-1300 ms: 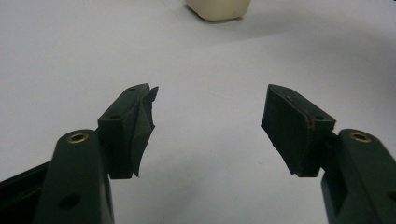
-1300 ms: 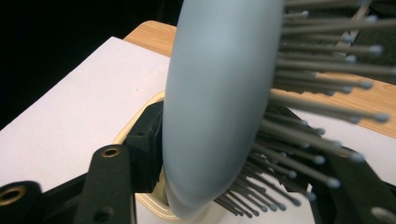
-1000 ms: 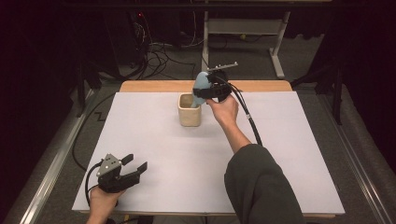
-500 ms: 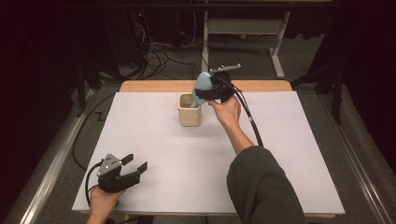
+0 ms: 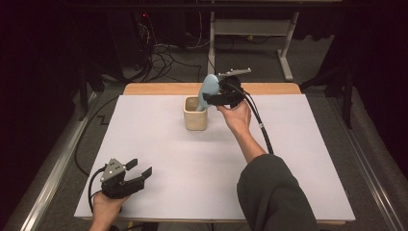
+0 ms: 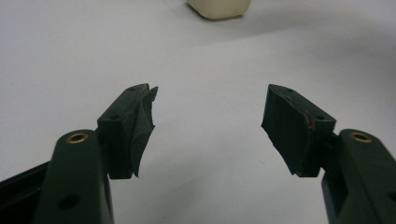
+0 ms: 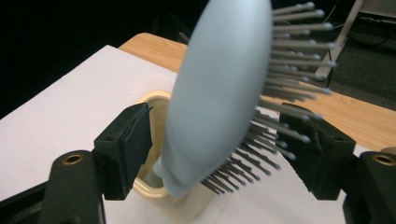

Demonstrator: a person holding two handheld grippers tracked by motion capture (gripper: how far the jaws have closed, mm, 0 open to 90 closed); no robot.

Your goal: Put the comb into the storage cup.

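Note:
A pale blue hairbrush stands handle-down in a cream cup at the back middle of the white table, its head leaning out above the rim. My right gripper is around the brush head. In the right gripper view the jaws stand wide on either side of the blurred hairbrush; the left jaw is clear of its back and the bristles brush the right jaw. The handle goes down into the cup. My left gripper rests open and empty at the front left; between the jaws of that left gripper is bare table.
The white sheet covers the table, with a wooden strip along the far edge. The right gripper's cable trails along the forearm. The cup shows far ahead in the left gripper view. Table legs and cables lie on the floor beyond.
The right hand and the brush head have sunk slightly over the cup. The left gripper has not moved.

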